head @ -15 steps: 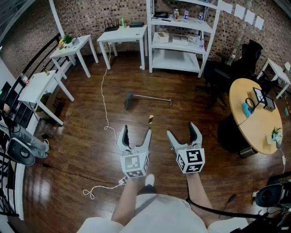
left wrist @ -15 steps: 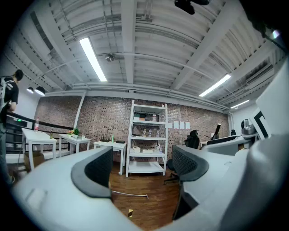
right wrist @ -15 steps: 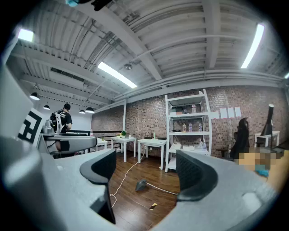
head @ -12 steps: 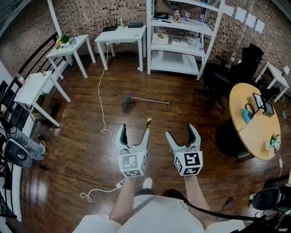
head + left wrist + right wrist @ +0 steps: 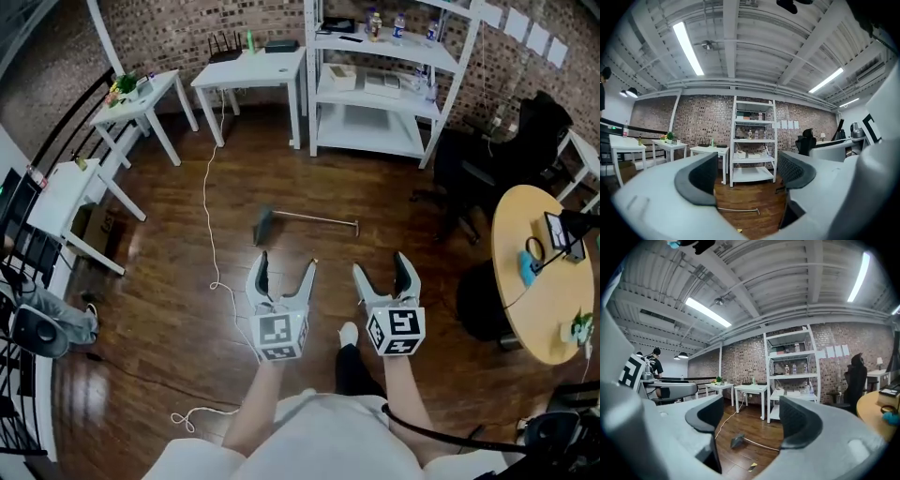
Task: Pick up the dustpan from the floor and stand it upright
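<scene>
In the head view, we hold the left tool (image 5: 284, 267) and the right tool (image 5: 382, 267) side by side in front of our body, both pointing forward and about level. The dustpan (image 5: 267, 225) lies flat on the wooden floor (image 5: 169, 281) ahead of the tools, well apart from them. Its pan is toward the left and its long handle runs to the right. A white cable (image 5: 209, 206) runs over the floor just left of it. We judge that the tools are carried like this because we are only on the way to the dustpan and no reach down has begun.

In the left gripper view, the jaws stand wide apart with nothing between the pads, so this tool is released. Low between them we see only the thin handle of the dustpan on the floor; the pan is hidden behind the left jaw.

In the right gripper view, the jaws are also spread and empty. The dustpan shows whole between them, far off on the floor, with a small yellow scrap (image 5: 752, 467) nearer to us. We think the open jaws are kept ready for the handle. It is thin and lies low, so a tool must tip down to take it.
</scene>
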Action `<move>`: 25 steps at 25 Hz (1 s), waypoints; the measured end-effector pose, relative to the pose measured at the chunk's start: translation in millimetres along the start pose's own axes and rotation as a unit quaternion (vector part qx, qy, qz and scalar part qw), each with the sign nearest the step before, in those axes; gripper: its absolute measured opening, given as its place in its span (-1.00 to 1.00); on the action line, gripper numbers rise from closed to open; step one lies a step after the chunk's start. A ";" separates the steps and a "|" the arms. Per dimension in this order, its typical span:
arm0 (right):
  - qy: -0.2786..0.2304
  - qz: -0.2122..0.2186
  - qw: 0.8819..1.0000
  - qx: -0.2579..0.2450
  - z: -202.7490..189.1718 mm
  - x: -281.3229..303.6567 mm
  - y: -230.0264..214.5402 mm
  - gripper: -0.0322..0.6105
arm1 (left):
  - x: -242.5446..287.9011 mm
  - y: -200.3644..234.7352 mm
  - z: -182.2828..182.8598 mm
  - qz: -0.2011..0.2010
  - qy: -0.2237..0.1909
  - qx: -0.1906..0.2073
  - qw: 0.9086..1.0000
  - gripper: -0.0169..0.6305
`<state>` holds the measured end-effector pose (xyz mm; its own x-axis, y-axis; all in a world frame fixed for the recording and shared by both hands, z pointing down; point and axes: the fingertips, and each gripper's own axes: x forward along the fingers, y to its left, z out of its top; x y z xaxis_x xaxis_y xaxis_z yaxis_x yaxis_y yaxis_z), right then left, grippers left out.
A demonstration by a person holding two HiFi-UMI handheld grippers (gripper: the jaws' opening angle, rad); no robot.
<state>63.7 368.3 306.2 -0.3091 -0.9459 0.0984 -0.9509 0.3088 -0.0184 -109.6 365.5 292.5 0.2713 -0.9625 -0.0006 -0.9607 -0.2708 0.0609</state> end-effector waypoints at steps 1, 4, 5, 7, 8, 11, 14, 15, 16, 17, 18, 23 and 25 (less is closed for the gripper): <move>0.002 0.003 1.000 -0.001 1.4 19.3 -11.0 0.20 | 21.3 3.6 -2.5 0.006 0.005 0.000 1.000 0.32; 0.001 0.007 1.000 0.002 10.1 69.7 -54.2 0.19 | 82.4 -1.8 -8.2 0.009 0.014 0.006 1.000 0.32; -0.001 0.008 1.000 0.001 15.5 85.1 -70.6 0.19 | 103.2 -7.0 -6.0 0.009 0.013 0.008 1.000 0.32; -0.006 0.013 1.000 -0.002 27.6 111.7 -101.0 0.17 | 140.9 -16.9 1.8 0.011 0.010 0.010 1.000 0.31; -0.010 0.015 1.000 0.001 32.5 123.5 -115.5 0.14 | 157.6 -20.9 4.6 0.012 0.009 0.012 1.000 0.29; -0.005 0.016 0.999 0.027 30.5 163.0 -154.6 0.06 | 205.0 -26.6 1.8 0.015 0.023 0.019 0.999 0.29; 0.036 0.027 0.998 0.042 0.0 198.7 -173.9 0.06 | 238.4 -23.1 -22.6 0.022 0.055 0.019 0.998 0.29; 0.050 0.029 0.997 0.045 -10.5 211.8 -178.6 0.06 | 249.8 -19.8 -31.0 0.025 0.066 0.018 0.997 0.29; 0.063 0.030 0.996 0.049 -19.9 226.6 -182.8 0.06 | 262.4 -15.5 -37.8 0.025 0.074 0.017 0.997 0.29; 0.074 0.030 0.995 0.052 -28.4 242.3 -186.5 0.06 | 276.2 -10.5 -43.6 0.024 0.078 0.017 0.996 0.29; 0.083 0.029 0.995 0.054 -36.2 258.5 -189.4 0.06 | 290.7 -4.9 -49.2 0.021 0.081 0.017 0.996 0.29; 0.138 0.032 0.989 0.046 -69.0 349.0 -207.9 0.04 | 383.3 21.3 -90.3 -0.007 0.114 -0.014 0.993 0.29; 0.178 0.036 0.982 0.046 -94.5 384.1 -214.5 0.04 | 420.7 27.8 -120.0 -0.027 0.146 -0.020 0.989 0.30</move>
<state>150.2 -51.9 441.9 -0.3666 -0.8223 0.4352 -0.9292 0.3473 -0.1264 -15.1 -45.0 413.6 0.3337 -0.8995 0.2821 -0.9426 -0.3159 0.1079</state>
